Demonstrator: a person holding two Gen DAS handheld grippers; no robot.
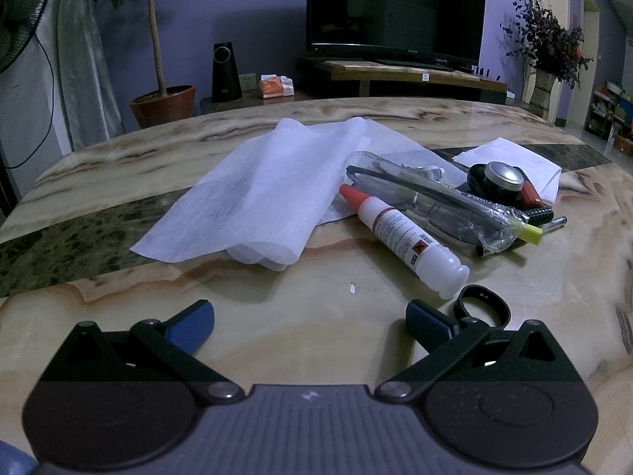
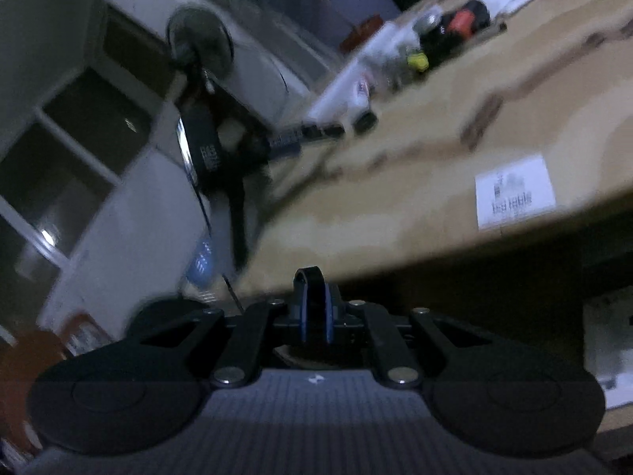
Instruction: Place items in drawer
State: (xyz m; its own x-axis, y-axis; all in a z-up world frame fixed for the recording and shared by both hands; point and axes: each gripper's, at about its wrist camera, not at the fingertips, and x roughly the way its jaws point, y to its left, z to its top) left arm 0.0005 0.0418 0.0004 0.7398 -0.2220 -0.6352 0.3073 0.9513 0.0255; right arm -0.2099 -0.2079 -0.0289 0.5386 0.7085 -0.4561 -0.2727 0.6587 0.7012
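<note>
In the left wrist view my left gripper (image 1: pixel 310 324) hangs open over the marble table (image 1: pixel 277 316), nothing between its blue pads (image 1: pixel 190 324). Just ahead on the right lie a black ring (image 1: pixel 480 308) and a white glue bottle (image 1: pixel 403 233) with a red cap. Behind them are bagged glasses (image 1: pixel 435 202), a yellow highlighter (image 1: pixel 530 233) and a round black tin (image 1: pixel 504 176). The right wrist view is tilted and blurred. There my right gripper (image 2: pixel 314 297) is shut on a thin black band (image 2: pixel 312 277) that sticks up between the pads, just below the table's edge (image 2: pixel 435 253).
A folded white cloth (image 1: pixel 257 198) covers the table's middle and a white tissue (image 1: pixel 510 154) lies at the back right. A sticker (image 2: pixel 514 194) sits near the table's edge, with dark space beneath. A fan (image 2: pixel 199 39) and white cabinets stand beyond the table.
</note>
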